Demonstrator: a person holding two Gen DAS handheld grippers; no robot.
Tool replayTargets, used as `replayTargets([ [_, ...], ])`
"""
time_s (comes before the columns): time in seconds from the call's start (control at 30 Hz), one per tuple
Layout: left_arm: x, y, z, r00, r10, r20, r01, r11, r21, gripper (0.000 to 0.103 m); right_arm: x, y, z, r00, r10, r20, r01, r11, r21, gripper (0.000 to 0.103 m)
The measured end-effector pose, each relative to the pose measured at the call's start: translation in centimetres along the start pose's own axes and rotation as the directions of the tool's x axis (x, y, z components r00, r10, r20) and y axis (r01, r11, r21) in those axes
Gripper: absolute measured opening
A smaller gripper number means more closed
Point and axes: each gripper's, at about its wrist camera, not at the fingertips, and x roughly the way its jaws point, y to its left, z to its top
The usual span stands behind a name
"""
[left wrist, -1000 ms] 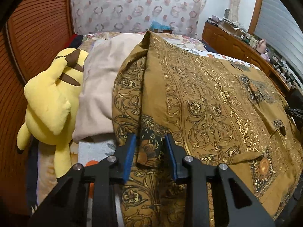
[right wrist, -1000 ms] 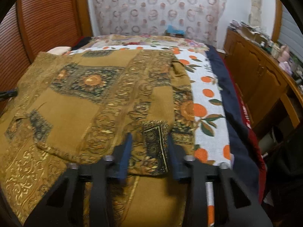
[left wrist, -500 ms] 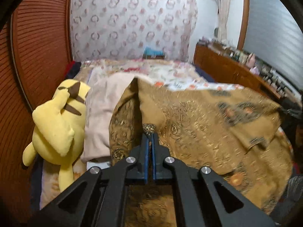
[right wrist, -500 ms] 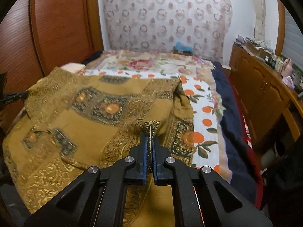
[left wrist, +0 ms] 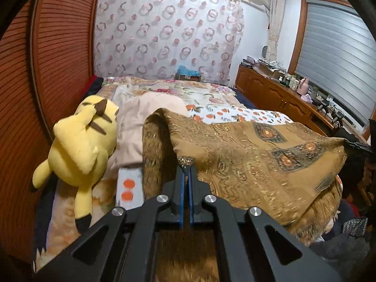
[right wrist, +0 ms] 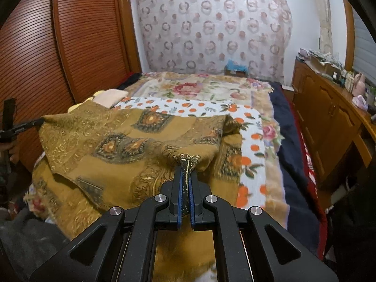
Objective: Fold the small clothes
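Note:
A brown garment with gold ornamental print (left wrist: 253,155) lies across the bed, its near edge lifted. My left gripper (left wrist: 186,169) is shut on one near corner of it and holds that corner above the bed. In the right wrist view the same garment (right wrist: 131,145) drapes leftward, and my right gripper (right wrist: 186,166) is shut on the other near corner, with cloth pinched between the blue pads. The left gripper's tip shows at the far left of the right wrist view (right wrist: 35,122). The raised edge sags between the two grippers.
A yellow plush toy (left wrist: 77,145) and a beige pillow (left wrist: 141,119) lie left of the garment by the slatted wooden wall (left wrist: 47,70). An orange-print sheet (right wrist: 251,145) covers the bed. A wooden cabinet (right wrist: 329,122) with clutter stands on the right.
Both grippers closed on the garment's near corners and lifted them. The near edge rose off the bed and the cloth now hangs between them.

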Motion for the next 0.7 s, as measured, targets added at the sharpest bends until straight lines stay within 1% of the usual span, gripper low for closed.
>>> replayTargets([
  [0.1,-1.0,0.4,-1.8,1.0,0.017,-0.022,-0.018,1.0,-0.018,0.0,-1.9,0.0,-1.3,1.0,-0.013,-0.013,0.013,1.0,0.008,0.002],
  [0.2,-0.5,0.8,-3.9,0.997,0.042,-0.068,-0.044,0.999,-0.024,0.0,-2.7,0.2,-2.7,0.999,-0.028,-0.038,0.028,0.999,0.016,0.002],
  [0.3,0.5,0.8,-5.4,0.991,0.073,-0.113,-0.074,0.997,-0.011,0.0,-1.8,0.7,-5.0,0.996,-0.025,-0.091,0.028,0.999,0.026,0.002],
  [0.4,1.2,0.6,-6.0,0.987,0.081,-0.137,-0.084,0.996,-0.01,0.001,-0.3,1.1,-6.3,0.99,-0.051,-0.13,0.055,0.998,0.022,0.003],
  [0.47,1.3,0.6,-6.3,0.985,0.089,-0.145,-0.091,0.996,-0.007,0.007,0.3,1.1,-6.5,0.989,-0.062,-0.135,0.066,0.997,0.03,0.005],
  [0.5,1.3,0.6,-6.4,0.985,0.093,-0.147,-0.094,0.996,-0.005,0.01,0.4,1.1,-6.4,0.988,-0.076,-0.134,0.08,0.996,0.027,0.007],
  [0.57,1.2,0.8,-6.5,0.985,0.097,-0.146,-0.098,0.995,-0.002,0.028,0.4,1.1,-6.1,0.987,-0.099,-0.124,0.102,0.995,0.018,0.009],
  [0.6,1.2,0.9,-6.5,0.983,0.105,-0.148,-0.107,0.994,-0.005,0.032,0.3,1.2,-5.9,0.988,-0.105,-0.116,0.107,0.994,0.011,0.01],
  [0.63,1.0,0.8,-6.5,0.982,0.11,-0.151,-0.112,0.994,-0.007,0.036,0.1,1.3,-5.5,0.988,-0.115,-0.104,0.115,0.993,0.003,0.013],
  [0.7,1.0,1.0,-6.6,0.982,0.111,-0.152,-0.113,0.994,-0.007,0.036,-0.2,1.7,-4.8,0.987,-0.137,-0.08,0.136,0.991,-0.016,0.018],
])
